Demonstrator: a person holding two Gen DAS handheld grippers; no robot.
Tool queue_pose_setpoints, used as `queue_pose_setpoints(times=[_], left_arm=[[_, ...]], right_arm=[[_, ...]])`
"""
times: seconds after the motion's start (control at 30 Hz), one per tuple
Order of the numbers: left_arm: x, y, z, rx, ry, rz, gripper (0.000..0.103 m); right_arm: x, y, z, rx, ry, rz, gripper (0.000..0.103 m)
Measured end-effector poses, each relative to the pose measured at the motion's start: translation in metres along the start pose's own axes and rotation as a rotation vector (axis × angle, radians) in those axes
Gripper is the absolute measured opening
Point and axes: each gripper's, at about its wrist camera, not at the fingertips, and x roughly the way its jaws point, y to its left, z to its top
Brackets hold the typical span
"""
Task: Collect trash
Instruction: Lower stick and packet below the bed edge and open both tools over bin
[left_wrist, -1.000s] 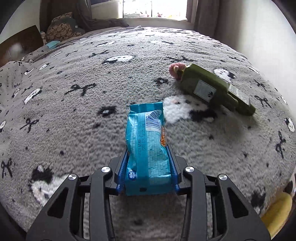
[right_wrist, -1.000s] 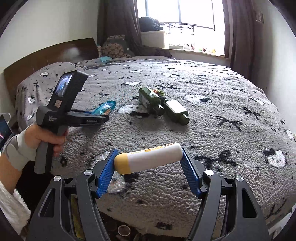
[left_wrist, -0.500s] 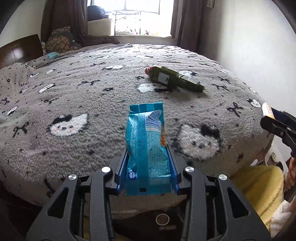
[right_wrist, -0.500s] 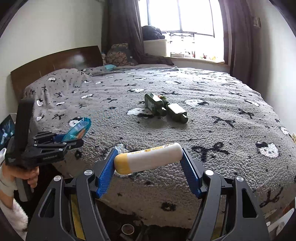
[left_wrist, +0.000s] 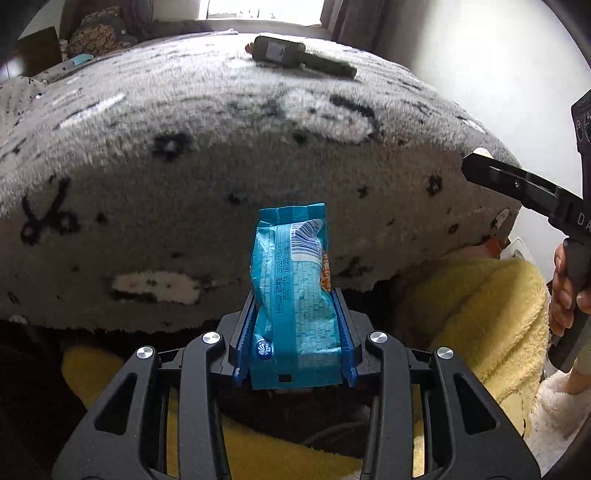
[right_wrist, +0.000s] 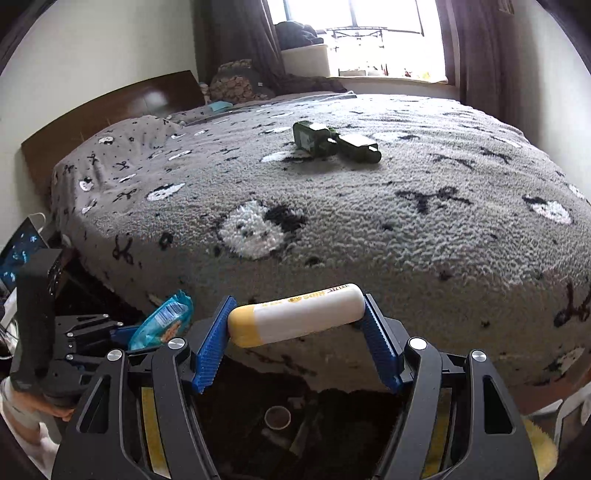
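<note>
Both hands carry trash off the bed (right_wrist: 369, 229): left gripper (left_wrist: 295, 332) pinches a blue wrapper (left_wrist: 295, 280), right gripper (right_wrist: 295, 332) clamps a white tube (right_wrist: 299, 317) endwise. Next, probably dropping both into the dark bin (right_wrist: 277, 417) below.

My left gripper (left_wrist: 295, 336) holds a blue snack wrapper (left_wrist: 295, 291) at the edge of the bed.

Its blue pads (left_wrist: 246, 343) press both sides of the wrapper, which stands out forward. Behind it I see the grey blanket (left_wrist: 184, 155), with a green bottle (left_wrist: 295, 55) lying far back. My right gripper (left_wrist: 476, 162) enters at the right, above a yellow fabric (left_wrist: 480, 302).
</note>
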Motion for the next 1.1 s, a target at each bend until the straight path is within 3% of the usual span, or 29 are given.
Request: queue_pose_setpoints(times=[0.8, 1.1], left_arm=[[0.059, 0.010, -0.056, -0.024, 0.228, 0.022, 0.036], [0.079, 0.014, -0.064, -0.047, 0.290, 0.005, 0.037]], right_arm=[[0.052, -0.006, -0.051, 0.066, 0.191, 0.011, 0.069], [0.082, -0.008, -0.073, 0.097, 0.318, 0.046, 0.069]])
